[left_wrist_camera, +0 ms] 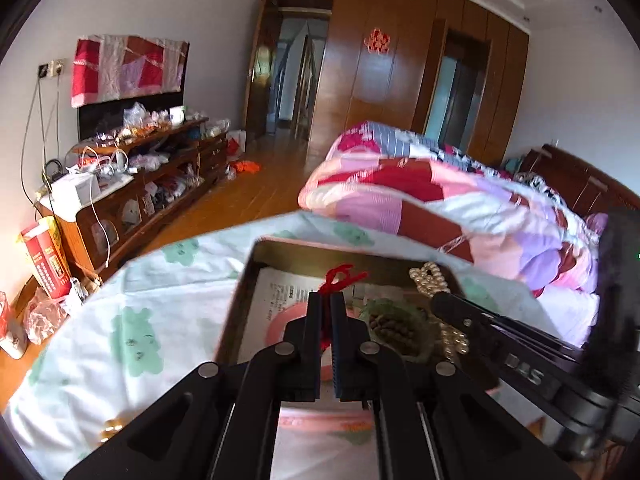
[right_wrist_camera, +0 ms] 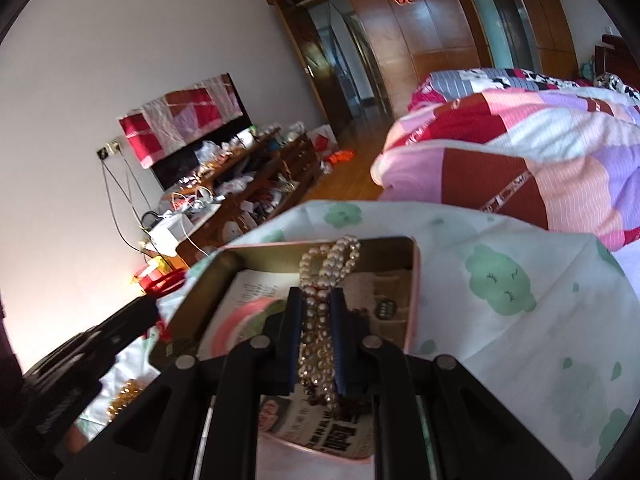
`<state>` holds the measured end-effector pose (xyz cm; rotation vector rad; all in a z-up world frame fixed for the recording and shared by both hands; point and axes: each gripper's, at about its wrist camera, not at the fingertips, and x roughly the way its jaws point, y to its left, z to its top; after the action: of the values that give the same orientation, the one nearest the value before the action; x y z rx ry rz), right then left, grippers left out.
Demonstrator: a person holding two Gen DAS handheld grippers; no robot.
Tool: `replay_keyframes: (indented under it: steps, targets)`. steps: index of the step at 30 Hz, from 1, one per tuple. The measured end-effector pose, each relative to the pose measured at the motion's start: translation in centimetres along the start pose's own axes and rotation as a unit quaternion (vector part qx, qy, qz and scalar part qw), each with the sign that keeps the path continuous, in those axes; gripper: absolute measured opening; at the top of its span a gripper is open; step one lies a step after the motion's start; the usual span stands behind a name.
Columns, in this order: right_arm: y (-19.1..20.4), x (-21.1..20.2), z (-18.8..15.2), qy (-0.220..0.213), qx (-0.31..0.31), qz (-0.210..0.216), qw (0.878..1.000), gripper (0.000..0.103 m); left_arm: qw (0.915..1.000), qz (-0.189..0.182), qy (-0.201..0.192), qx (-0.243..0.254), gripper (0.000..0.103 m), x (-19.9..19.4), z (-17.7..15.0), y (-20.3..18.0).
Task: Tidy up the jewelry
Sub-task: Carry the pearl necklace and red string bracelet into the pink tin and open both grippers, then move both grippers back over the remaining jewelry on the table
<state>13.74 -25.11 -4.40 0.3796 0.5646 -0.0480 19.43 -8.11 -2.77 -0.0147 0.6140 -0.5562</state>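
An open pink tin box [left_wrist_camera: 244,280] [right_wrist_camera: 414,280] lies on a white cloth with green prints. My left gripper [left_wrist_camera: 326,300] is shut on a red cord [left_wrist_camera: 340,276] and holds it over the box. My right gripper [right_wrist_camera: 316,300] is shut on a pearl necklace [right_wrist_camera: 332,260], over the box too; the pearls [left_wrist_camera: 428,278] also show in the left wrist view. Brown beads [left_wrist_camera: 392,326] lie in the box beside a printed paper [left_wrist_camera: 280,284]. The right gripper's body [left_wrist_camera: 500,332] crosses the left wrist view.
Gold beads [right_wrist_camera: 124,398] [left_wrist_camera: 112,428] lie on the cloth [right_wrist_camera: 500,300] left of the box. A quilted bed [left_wrist_camera: 440,196] is behind. A cluttered wooden cabinet [left_wrist_camera: 152,184] stands along the left wall. Wooden wardrobes [left_wrist_camera: 380,60] are at the far end.
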Motion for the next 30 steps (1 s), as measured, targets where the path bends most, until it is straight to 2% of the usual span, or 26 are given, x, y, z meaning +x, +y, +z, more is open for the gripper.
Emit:
replay_keyframes:
  steps: [5,8,9,10,11,12,13,14,15,17,20,22,27,30]
  targets:
    - [-0.4,0.6,-0.2,0.011,0.003,-0.003,1.0,0.016,0.9995,0.015,0.027,-0.007,0.003,2.3,-0.3,0.4]
    - [-0.4,0.5,-0.1,0.0,0.002,0.002,1.0,0.018,0.9995,0.025,0.016,-0.009,0.006,1.8,0.0,0.5]
    - [-0.4,0.3,-0.1,-0.003,0.004,0.008,1.0,0.022,0.9993,0.035,0.013,-0.003,0.011,1.5,0.2,0.3]
    - [-0.3,0.0,0.0,-0.008,0.005,0.013,1.0,0.026,0.9988,0.046,0.014,0.003,0.025,1.1,0.3,0.3]
    - [-0.3,-0.6,0.2,-0.022,0.005,0.013,1.0,0.039,0.9985,0.053,0.017,0.004,0.036,0.9,0.4,0.4]
    - [-0.3,-1.1,0.3,-0.038,0.005,0.007,0.999,0.055,0.9979,0.062,0.017,0.002,0.057,0.4,0.4,0.5]
    - [-0.3,-2.1,0.4,-0.062,0.006,-0.002,0.998,0.061,0.9972,0.073,0.012,-0.002,0.069,-0.4,0.3,0.6]
    - [-0.6,-3.5,0.4,-0.102,0.01,-0.024,0.994,0.068,0.9966,0.081,-0.001,-0.01,0.071,-1.5,0.0,0.8]
    - [-0.7,-4.3,0.5,-0.121,0.012,-0.042,0.992,0.069,0.9964,0.082,-0.006,-0.02,0.071,-2.7,-0.4,0.9]
    - [-1.2,-5.3,0.5,-0.139,0.017,-0.075,0.987,0.069,0.9962,0.082,0.004,-0.03,0.071,-4.2,-1.2,1.1]
    - [-2.4,-4.8,0.4,-0.115,0.045,-0.091,0.988,0.069,0.9941,0.095,0.01,-0.05,0.071,-6.6,-2.9,1.5]
    - [-3.2,-5.0,0.3,-0.112,0.064,-0.118,0.985,0.069,0.9929,0.104,0.015,-0.056,0.071,-7.7,-4.0,1.8]
    - [-3.9,-6.2,0.0,-0.121,0.077,-0.152,0.978,0.069,0.9848,0.161,0.006,-0.064,0.071,-10.9,-6.1,3.5]
    - [-2.8,-7.0,-0.7,-0.114,0.062,-0.145,0.981,0.069,0.9777,0.197,-0.004,-0.072,0.071,-12.2,-6.8,5.2]
